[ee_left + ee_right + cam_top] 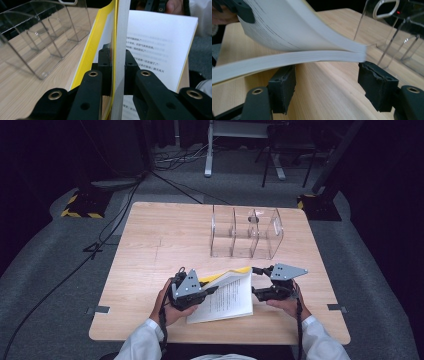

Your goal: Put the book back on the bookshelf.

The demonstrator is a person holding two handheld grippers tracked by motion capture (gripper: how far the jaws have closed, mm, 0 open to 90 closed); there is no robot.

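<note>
White sleeves (320, 340), black tools, brass screws

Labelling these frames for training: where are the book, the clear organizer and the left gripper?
book (231, 296), high view, open printed page.
clear organizer (272, 238), high view, right wall.
left gripper (117, 58), left gripper view, between fingertips.

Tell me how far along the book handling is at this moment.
Done: the book lies open on the table, printed pages up. In hand: the left gripper is shut on a raised sheaf of pages with the yellow cover; the right gripper stands open at the book's page edges, gripping nothing. Left: likely slotting it into the clear organiser, which holds no book yet.
</note>
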